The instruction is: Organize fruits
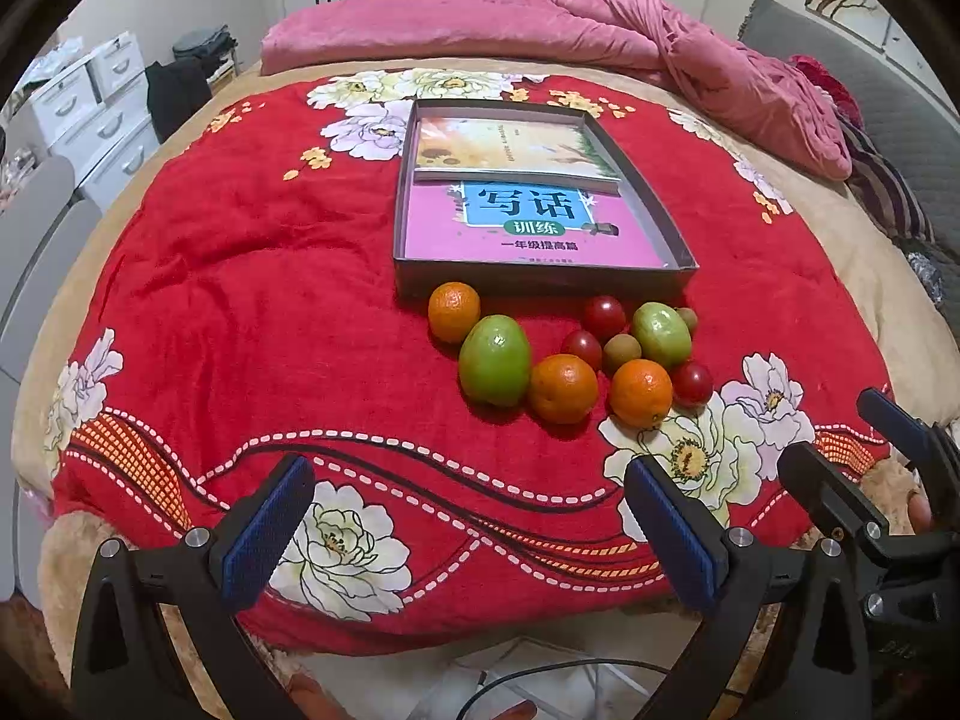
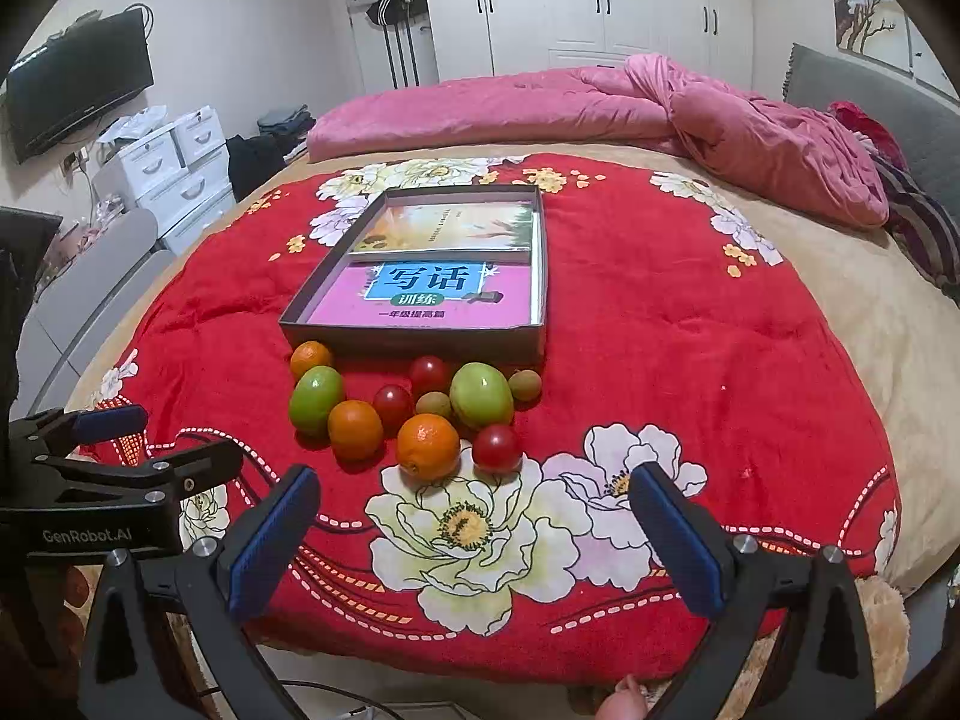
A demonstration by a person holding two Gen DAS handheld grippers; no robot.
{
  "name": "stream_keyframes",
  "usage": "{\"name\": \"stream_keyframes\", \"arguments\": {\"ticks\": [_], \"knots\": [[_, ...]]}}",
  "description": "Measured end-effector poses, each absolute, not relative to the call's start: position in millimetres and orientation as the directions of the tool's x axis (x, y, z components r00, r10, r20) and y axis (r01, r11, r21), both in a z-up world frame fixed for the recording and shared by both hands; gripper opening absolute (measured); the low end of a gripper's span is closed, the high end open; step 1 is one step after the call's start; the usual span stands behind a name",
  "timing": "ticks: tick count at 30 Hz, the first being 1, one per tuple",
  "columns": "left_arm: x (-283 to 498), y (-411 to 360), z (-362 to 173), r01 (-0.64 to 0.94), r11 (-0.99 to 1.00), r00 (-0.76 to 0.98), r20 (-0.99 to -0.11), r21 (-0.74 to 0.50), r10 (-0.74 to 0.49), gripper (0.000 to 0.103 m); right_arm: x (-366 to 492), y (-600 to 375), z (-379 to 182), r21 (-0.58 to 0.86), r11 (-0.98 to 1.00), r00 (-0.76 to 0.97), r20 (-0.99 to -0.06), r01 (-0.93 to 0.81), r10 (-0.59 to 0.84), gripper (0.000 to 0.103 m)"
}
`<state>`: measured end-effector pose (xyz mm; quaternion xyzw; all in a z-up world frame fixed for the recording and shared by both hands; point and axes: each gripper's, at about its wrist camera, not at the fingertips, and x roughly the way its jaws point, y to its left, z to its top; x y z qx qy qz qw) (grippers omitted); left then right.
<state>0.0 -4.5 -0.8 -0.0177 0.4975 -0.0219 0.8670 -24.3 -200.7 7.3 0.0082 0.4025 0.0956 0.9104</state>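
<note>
Several fruits lie bunched on a red flowered blanket point(image 1: 270, 312) just in front of a shallow grey box point(image 1: 672, 222). Among them are three oranges point(image 1: 563, 389) point(image 2: 428, 445), two green mangoes point(image 1: 495, 360) point(image 2: 481, 394), three red tomatoes point(image 1: 603, 317) point(image 2: 496, 447) and small brown fruits point(image 1: 621, 352) point(image 2: 433, 404). The box point(image 2: 543, 276) holds two books, one pink point(image 1: 528, 222) point(image 2: 420, 294). My left gripper point(image 1: 468, 531) hovers open, short of the fruits near the bed's edge, with nothing between its fingers. My right gripper point(image 2: 474, 537) is open too, short of the fruits over a white flower print.
A rumpled pink duvet point(image 1: 690, 54) point(image 2: 720, 120) lies across the far side of the bed. White drawers point(image 2: 174, 168) and a wall television point(image 2: 78, 84) stand to the left. Cables lie on the floor below the bed edge point(image 1: 540, 684).
</note>
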Motion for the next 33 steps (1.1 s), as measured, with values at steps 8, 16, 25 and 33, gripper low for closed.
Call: {"name": "stream_keyframes", "arguments": {"ticks": [8,16,25,33], "knots": [[0.4,-4.5,-0.4,0.021,0.998,0.505,-0.861,-0.055,-0.058,0.103,-23.9,-200.8,8.3,0.089,0.982,0.658,-0.732,-0.168,0.179,0.103],[0.4,-4.3,0.0,0.025,0.998,0.507,-0.86,-0.057,-0.062,0.103,-24.0,-200.2,7.6,0.085,0.982,0.658,-0.732,-0.167,0.175,0.103],[0.7,-3.3,0.3,0.025,0.998,0.504,-0.861,-0.058,-0.062,0.103,-23.2,-201.5,11.1,0.082,0.983,0.661,-0.731,-0.162,0.17,0.103],[1.0,-3.1,-0.1,0.023,0.998,0.504,-0.862,-0.058,-0.061,0.103,-22.8,-202.3,11.0,0.082,0.983,0.662,-0.73,-0.163,0.17,0.103]]}}
